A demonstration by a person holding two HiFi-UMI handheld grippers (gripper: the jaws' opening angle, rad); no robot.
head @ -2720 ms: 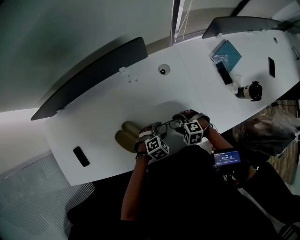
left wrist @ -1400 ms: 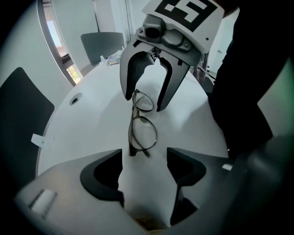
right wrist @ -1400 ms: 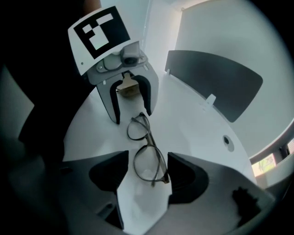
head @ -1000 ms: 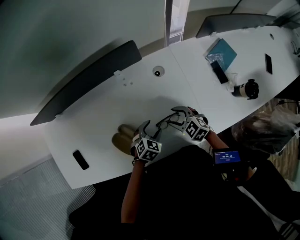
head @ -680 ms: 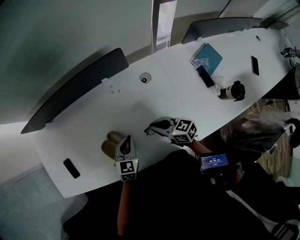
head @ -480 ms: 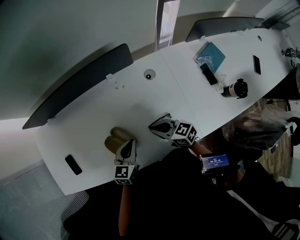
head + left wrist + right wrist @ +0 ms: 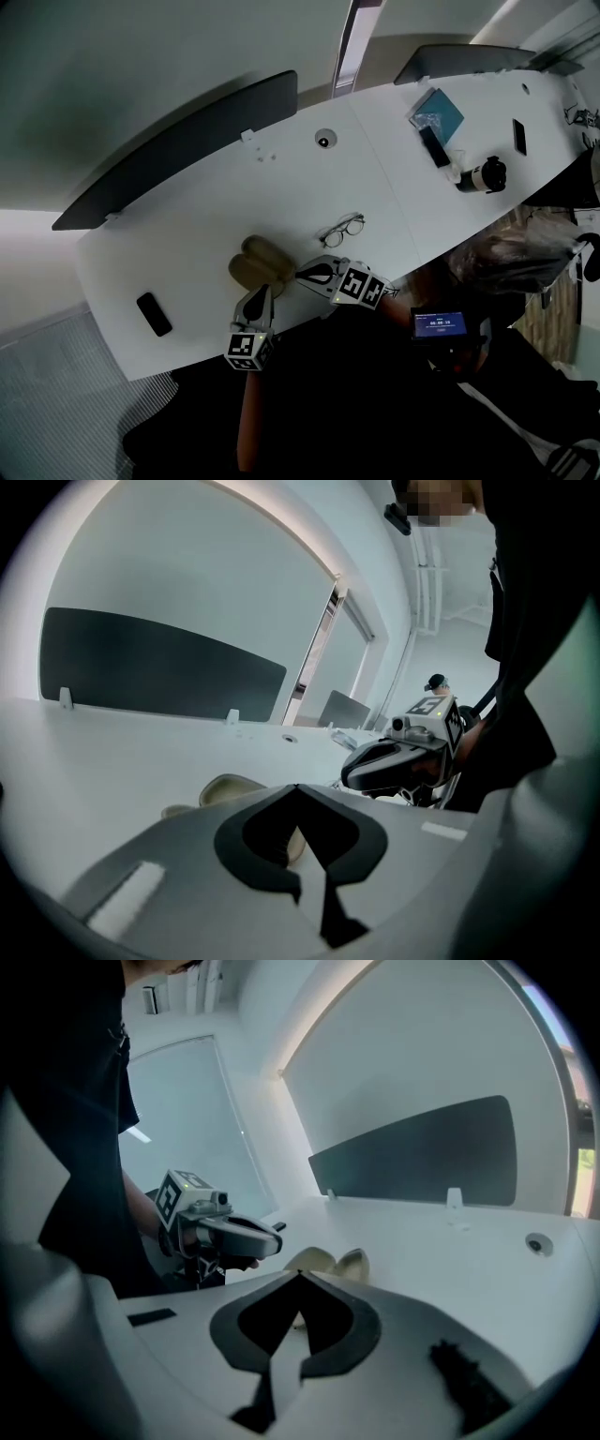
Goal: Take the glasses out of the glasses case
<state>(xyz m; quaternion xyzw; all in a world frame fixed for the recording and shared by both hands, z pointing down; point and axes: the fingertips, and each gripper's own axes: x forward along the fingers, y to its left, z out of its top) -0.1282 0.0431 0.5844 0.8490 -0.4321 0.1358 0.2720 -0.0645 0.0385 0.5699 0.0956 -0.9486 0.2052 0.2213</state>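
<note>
The black-framed glasses (image 7: 343,228) lie unfolded on the white table (image 7: 187,244), just right of the open beige glasses case (image 7: 258,263). Both grippers hang back at the table's near edge, apart from the glasses. My left gripper (image 7: 263,291) is shut and empty, its tips near the case's front. My right gripper (image 7: 302,274) is shut and empty too, pointing left toward the case. In the left gripper view, the case (image 7: 228,787) shows beyond the shut jaws, with the right gripper (image 7: 394,761) at right. The right gripper view shows the case (image 7: 328,1260) and the left gripper (image 7: 234,1232).
A black phone (image 7: 155,313) lies at the table's left end. A long dark divider panel (image 7: 178,150) runs along the far edge. At the far right lie a blue pouch (image 7: 437,111), another phone (image 7: 518,136) and a black-and-white cylinder (image 7: 483,175). A round grommet (image 7: 324,139) sits mid-table.
Both grippers held the glasses by the case, then let go, shut and drew back toward the near edge. The glasses now lie alone on the table.
</note>
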